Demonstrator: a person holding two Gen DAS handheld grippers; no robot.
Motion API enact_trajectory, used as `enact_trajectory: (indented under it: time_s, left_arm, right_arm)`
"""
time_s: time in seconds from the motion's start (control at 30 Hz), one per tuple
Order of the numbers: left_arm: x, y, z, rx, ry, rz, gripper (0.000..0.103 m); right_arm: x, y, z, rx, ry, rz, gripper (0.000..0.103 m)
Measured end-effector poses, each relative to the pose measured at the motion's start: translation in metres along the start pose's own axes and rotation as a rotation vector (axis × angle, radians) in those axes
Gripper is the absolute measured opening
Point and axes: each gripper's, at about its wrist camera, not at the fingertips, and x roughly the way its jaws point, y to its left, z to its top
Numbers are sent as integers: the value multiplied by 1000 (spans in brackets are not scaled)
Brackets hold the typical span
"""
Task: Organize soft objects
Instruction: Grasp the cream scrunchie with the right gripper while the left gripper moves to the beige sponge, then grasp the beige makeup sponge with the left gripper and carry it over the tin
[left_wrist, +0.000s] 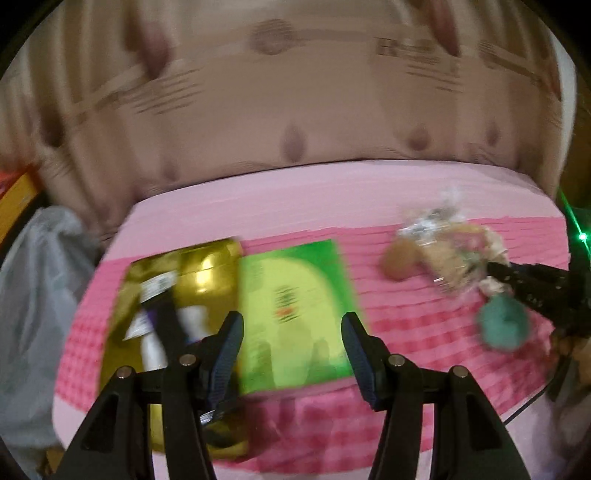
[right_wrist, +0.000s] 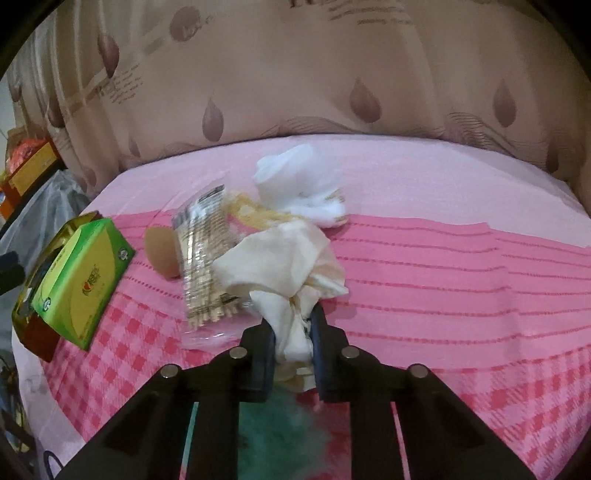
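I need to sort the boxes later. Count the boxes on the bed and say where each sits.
2. The green box lies at the left end of the pink checked cloth; the gold box sits right beside it, further left. Others may be hidden outside the views.

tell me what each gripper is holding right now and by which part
The right gripper is shut on the cream cloth, pinching its twisted near end. The left gripper is open and holds nothing.
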Motion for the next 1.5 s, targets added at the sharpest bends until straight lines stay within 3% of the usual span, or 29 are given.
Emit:
enact_trajectory:
  time_s: [0.13,0.37,0.8,0.9,1.1,1.13,1.27,1.5]
  left_arm:
    - [19,-38,18,52,33,-110,57]
    - [59,-80,35,122,92,-141,57]
    - [128,-96,54,50,226,-169,57]
    - [134,-99,59,55,222,-153,57]
    - [148,-100,67,23,238,-216,54]
    - [149,-99,67,9,236,-207,40]
    - [144,-88,65,-43,232,-230,39]
    - [123,-86,64,-40,198,-230,38]
  right_arm:
    - [-15,-17,0,17,-22,-60,14]
    - [-34,-57,-17,29,-20,-176,14]
    - [-21,-75,-26,102,2,-99,14]
    - [-19,-77,-26,114,6,-87,15]
    - [-19,-76,-26,111,15,-84,16]
    - [-18,-77,-26,112,16,-82,16]
    - [-17,-78,-25,116,18,-77,16]
    - [-17,-78,-26,117,19,-76,16]
